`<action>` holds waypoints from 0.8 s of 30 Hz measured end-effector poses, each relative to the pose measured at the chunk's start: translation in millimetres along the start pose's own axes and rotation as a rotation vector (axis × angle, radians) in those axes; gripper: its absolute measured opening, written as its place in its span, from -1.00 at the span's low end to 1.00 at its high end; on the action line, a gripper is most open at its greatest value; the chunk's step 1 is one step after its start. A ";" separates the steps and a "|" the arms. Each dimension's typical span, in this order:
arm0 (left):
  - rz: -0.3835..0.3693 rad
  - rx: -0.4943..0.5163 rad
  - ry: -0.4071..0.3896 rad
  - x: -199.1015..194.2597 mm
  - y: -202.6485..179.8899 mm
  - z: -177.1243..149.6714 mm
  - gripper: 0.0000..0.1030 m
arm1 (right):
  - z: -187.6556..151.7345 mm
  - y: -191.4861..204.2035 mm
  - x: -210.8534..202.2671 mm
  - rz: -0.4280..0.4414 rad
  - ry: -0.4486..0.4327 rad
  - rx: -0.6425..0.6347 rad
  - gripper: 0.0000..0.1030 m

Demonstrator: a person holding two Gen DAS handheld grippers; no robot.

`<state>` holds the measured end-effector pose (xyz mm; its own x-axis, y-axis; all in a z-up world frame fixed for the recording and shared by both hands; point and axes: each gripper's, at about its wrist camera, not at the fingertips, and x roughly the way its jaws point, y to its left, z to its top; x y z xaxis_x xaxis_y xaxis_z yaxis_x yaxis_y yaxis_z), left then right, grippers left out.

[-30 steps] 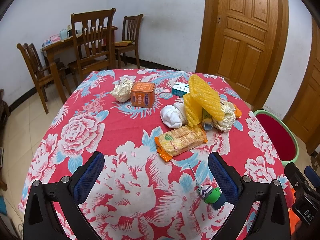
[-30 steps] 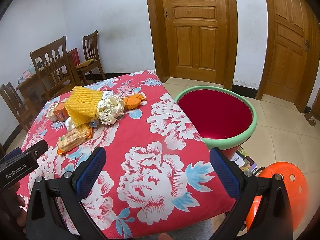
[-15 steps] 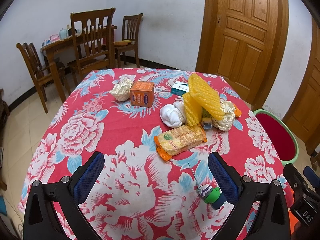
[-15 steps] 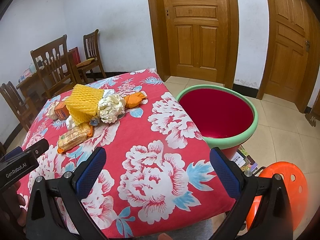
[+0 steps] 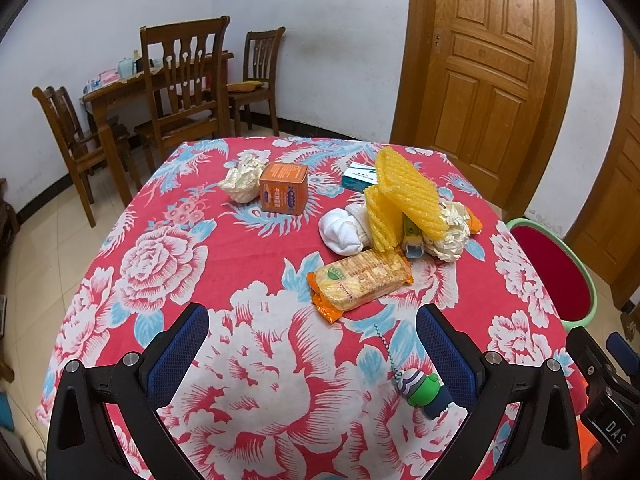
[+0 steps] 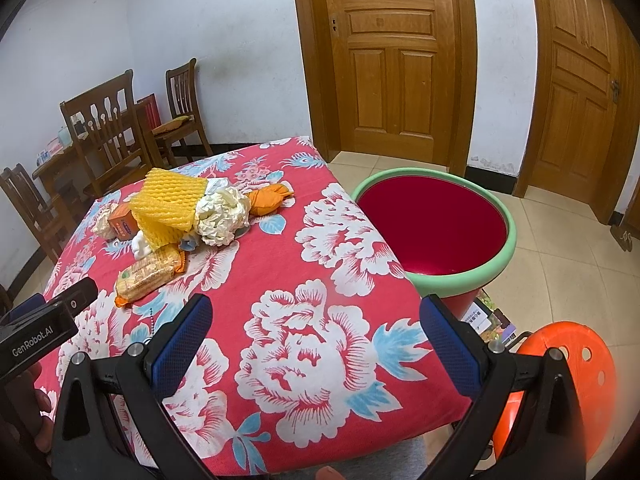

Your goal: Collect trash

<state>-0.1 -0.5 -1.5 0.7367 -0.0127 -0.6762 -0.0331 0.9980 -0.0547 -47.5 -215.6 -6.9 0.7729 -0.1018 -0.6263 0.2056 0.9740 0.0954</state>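
On the red floral tablecloth lie a biscuit packet, yellow foam netting, crumpled paper, a second paper wad, an orange box, a teal box, a white sock and a green keychain toy. My left gripper is open and empty above the table's near edge. My right gripper is open and empty over the near right corner. The red bin with a green rim stands beside the table on the right.
An orange stool stands at the lower right beside the bin. Wooden chairs and a second table stand at the back left. Wooden doors line the far wall. Tiled floor lies around the table.
Both grippers stay open and nearly still. The right wrist view has shifted very slightly; nothing on the table has moved.
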 end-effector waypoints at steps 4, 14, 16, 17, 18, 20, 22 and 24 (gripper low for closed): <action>0.000 0.000 0.001 -0.2 0.2 0.1 1.00 | 0.0 -0.1 0.0 0.000 0.000 0.000 0.97; -0.006 0.007 0.018 5.2 -0.1 -0.5 1.00 | -0.9 0.8 1.1 0.003 0.002 0.001 0.97; -0.009 0.010 0.025 7.9 0.2 -0.8 1.00 | -1.4 2.1 1.3 0.006 0.004 0.000 0.97; -0.011 0.014 0.028 9.2 0.5 -0.6 1.00 | -1.6 2.8 1.4 0.008 0.005 -0.001 0.97; -0.012 0.018 0.031 10.7 0.7 0.1 1.00 | -1.7 3.2 2.4 0.010 0.009 -0.002 0.97; -0.018 0.026 0.039 14.7 1.5 2.8 1.00 | -1.3 3.5 4.2 0.014 0.014 0.000 0.97; -0.021 0.039 0.048 19.5 2.4 6.0 1.00 | -1.5 3.8 5.3 0.011 0.015 0.000 0.97; -0.016 0.058 0.060 26.6 2.0 8.8 1.00 | -1.5 4.0 7.8 0.011 0.022 0.002 0.97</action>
<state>25.4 1.7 -13.2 0.6952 -0.0309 -0.7182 0.0190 0.9995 -0.0246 -41.6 -212.2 -12.6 0.7615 -0.0867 -0.6423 0.1986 0.9745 0.1039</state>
